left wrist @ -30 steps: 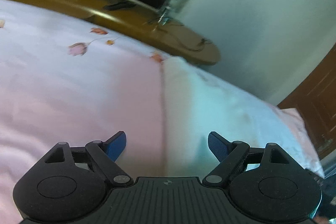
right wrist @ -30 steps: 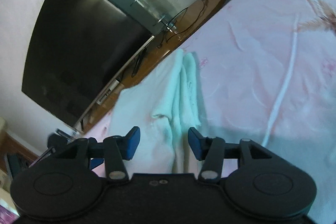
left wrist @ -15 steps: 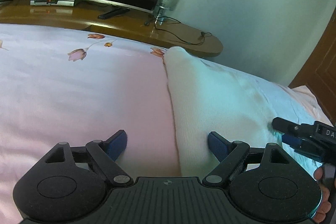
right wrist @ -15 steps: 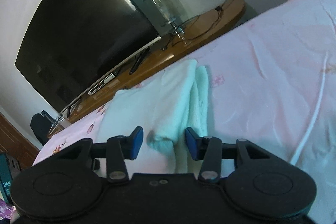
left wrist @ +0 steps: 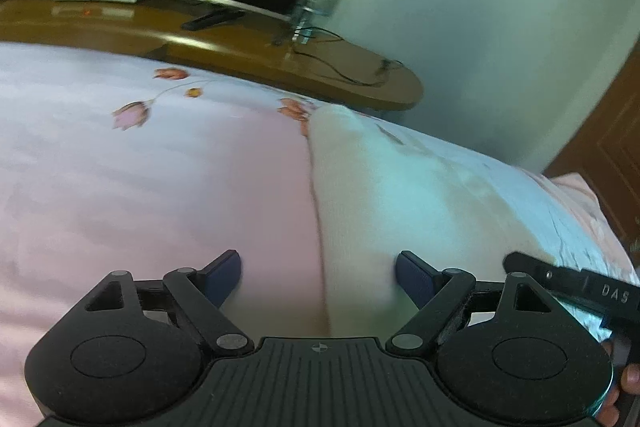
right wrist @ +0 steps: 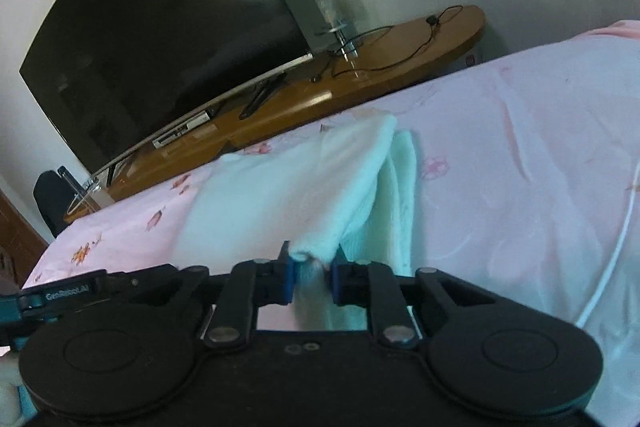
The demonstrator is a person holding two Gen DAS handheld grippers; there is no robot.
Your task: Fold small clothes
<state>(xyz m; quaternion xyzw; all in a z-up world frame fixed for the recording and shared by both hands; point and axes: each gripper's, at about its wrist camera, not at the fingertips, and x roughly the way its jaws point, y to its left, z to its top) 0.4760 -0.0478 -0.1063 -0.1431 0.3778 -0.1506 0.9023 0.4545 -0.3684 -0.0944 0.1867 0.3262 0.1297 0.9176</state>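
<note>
Two tongs work over the pink floral bedsheet (right wrist: 520, 155): the right tongs (right wrist: 311, 277) pinch a corner of the pale mint fluffy garment (right wrist: 288, 187) at lower centre, while the left tongs (left wrist: 318, 277) gape wide over its left edge.

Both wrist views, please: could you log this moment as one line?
right gripper: shut on white garment | left gripper: open over garment's edge | surface: pink bedsheet

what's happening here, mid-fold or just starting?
A person is folding a pale mint garment on a pink floral bedsheet. The right tool is shut on the garment's near edge, which bunches between its blue pads. The left tool is open, straddling the garment's left border and gripping nothing. The fold looks barely begun.
</note>
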